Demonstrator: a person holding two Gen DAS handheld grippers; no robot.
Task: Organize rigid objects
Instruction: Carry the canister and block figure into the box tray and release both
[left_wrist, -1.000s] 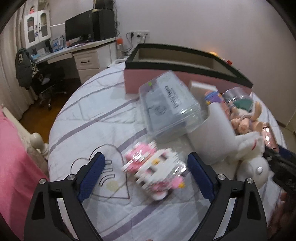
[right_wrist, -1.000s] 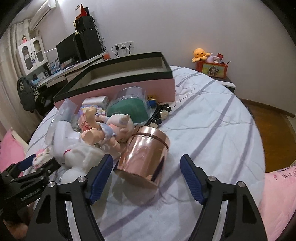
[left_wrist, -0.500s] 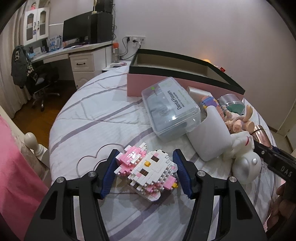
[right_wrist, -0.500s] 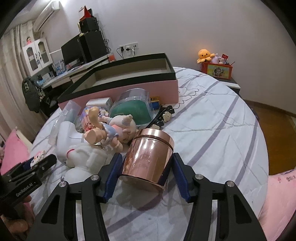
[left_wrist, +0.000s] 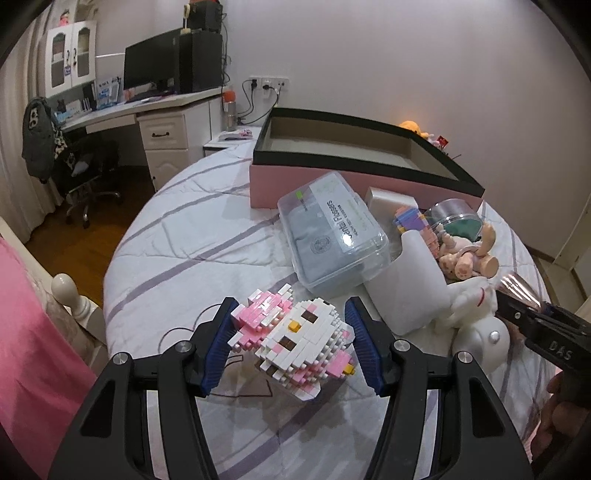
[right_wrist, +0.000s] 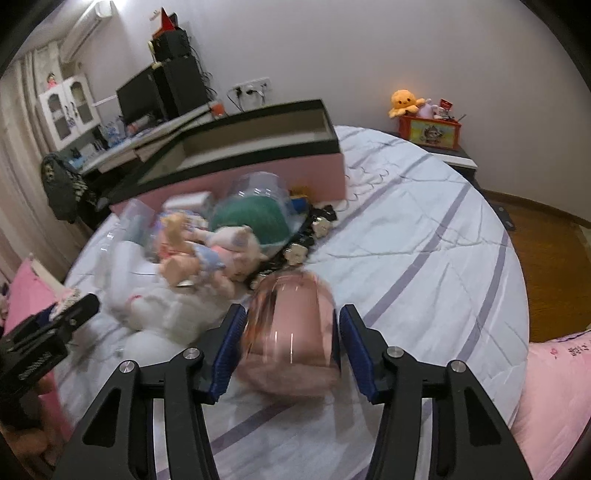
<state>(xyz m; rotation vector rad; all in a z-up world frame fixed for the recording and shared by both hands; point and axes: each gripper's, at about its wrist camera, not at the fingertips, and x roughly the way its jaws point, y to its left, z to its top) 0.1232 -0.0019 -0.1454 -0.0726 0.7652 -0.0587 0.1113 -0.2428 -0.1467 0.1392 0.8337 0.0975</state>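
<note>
On the striped bedspread (left_wrist: 192, 236), near the pink box (left_wrist: 332, 184), the left gripper (left_wrist: 291, 343) has just clenched on the brick-built cat (left_wrist: 295, 343). The right gripper (right_wrist: 288, 343) has closed too — grasping the copper canister (right_wrist: 291, 332).

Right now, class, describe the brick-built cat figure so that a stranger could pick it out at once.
Find the large pink box with a black rim on the bed. In front of it lies a clear plastic case, and nearer still the brick-built cat figure. Unlike its smooth or plush neighbours, it is made of small pink and white bricks.
</note>
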